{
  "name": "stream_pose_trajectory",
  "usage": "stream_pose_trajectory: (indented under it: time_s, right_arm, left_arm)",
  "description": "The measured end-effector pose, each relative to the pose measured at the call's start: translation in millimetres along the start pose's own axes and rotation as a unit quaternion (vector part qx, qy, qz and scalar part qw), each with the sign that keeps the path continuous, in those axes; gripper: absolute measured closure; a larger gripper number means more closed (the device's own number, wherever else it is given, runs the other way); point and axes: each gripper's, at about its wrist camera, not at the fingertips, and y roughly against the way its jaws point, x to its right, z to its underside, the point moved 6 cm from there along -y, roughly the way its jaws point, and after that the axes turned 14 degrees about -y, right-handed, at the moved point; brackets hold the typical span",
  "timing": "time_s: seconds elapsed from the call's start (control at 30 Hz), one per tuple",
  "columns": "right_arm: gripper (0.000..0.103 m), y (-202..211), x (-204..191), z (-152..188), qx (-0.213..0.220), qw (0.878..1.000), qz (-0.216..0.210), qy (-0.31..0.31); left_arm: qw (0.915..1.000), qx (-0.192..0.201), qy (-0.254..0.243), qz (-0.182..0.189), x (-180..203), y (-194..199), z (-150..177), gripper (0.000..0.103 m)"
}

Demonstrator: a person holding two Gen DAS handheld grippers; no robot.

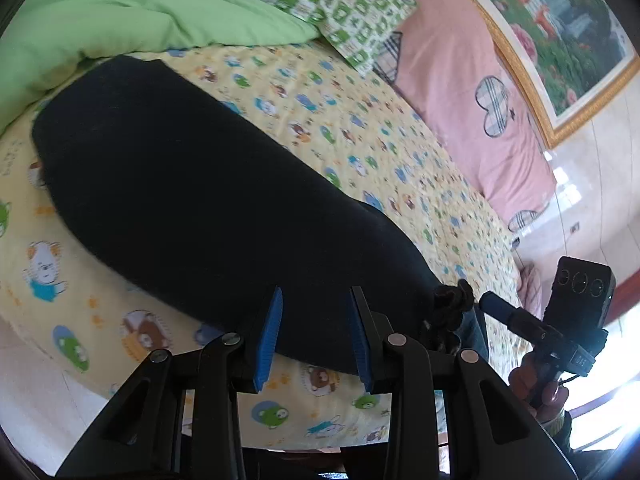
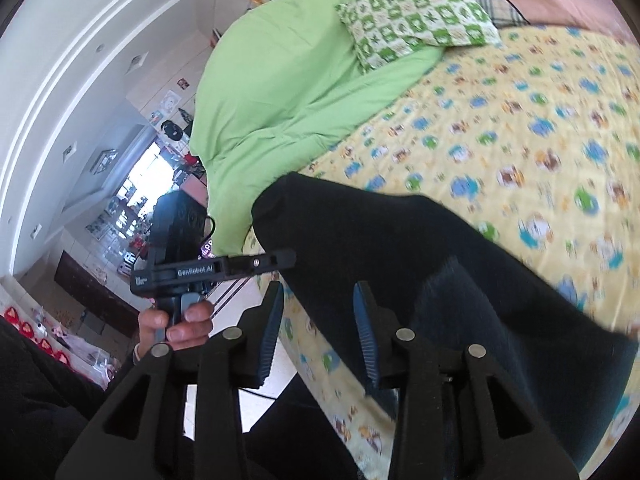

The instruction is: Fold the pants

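Black pants point(image 1: 200, 200) lie flat and lengthwise on a yellow cartoon-print bedsheet point(image 1: 360, 128). A gathered waist end with a knotted cord point(image 1: 452, 300) lies near the bed's front edge. My left gripper point(image 1: 316, 292) hovers over the pants' near edge, blue pads apart, gripping nothing. In the right wrist view the pants point(image 2: 380, 248) run across the sheet point(image 2: 520, 128), with a darker blue patch point(image 2: 480, 320) at the near end. My right gripper point(image 2: 319, 286) is open above that end, with no cloth pinched. A hand point(image 2: 180, 320) holds the left unit off the bed's edge.
A green duvet point(image 1: 120, 12) is bunched at the head of the bed beside a green patterned pillow point(image 1: 340, 4). Pink bedding point(image 1: 460, 80) and a framed picture point(image 1: 560, 32) line the far side. The bed edge drops to a pale floor point(image 2: 240, 292).
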Motion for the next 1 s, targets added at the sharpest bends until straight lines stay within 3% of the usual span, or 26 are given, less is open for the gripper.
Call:
stream_pose_trajectory:
  time_s: [0.07,0.37,0.43,0.5,0.73,0.83,1.0]
  right_arm:
    - [0.065,-5,-5,-8,-0.002,1.000,0.002,0.012]
    - [0.065,-34,-18,-31,-0.014,0.999,0.004,0.035]
    - [0.063,-42,-19,-34,-0.019,0.999,0.004,0.036]
    - [0.053,-52,-22,-37,-0.025,0.999,0.007,0.038]
    - [0.052,-85,-32,-48,-0.052,0.997,0.013,0.053]
    - [0.052,-100,-37,-56,-0.063,0.996,0.022,0.065]
    - [0.052,-135,-48,-71,-0.089,0.992,0.031,0.087]
  left_arm:
    - [0.9999,0.005,0.013,-0.009,-7,5,2,0.065]
    - [0.9971,0.024,0.052,-0.050,-35,32,11,0.065]
    - [0.9962,0.029,0.060,-0.057,-42,39,13,0.065]
    - [0.9947,0.032,0.072,-0.066,-50,44,16,0.065]
    - [0.9884,0.042,0.120,-0.083,-79,57,24,0.064]
    - [0.9854,0.046,0.138,-0.088,-91,59,26,0.053]
    - [0.9812,0.056,0.161,-0.091,-107,63,21,0.053]
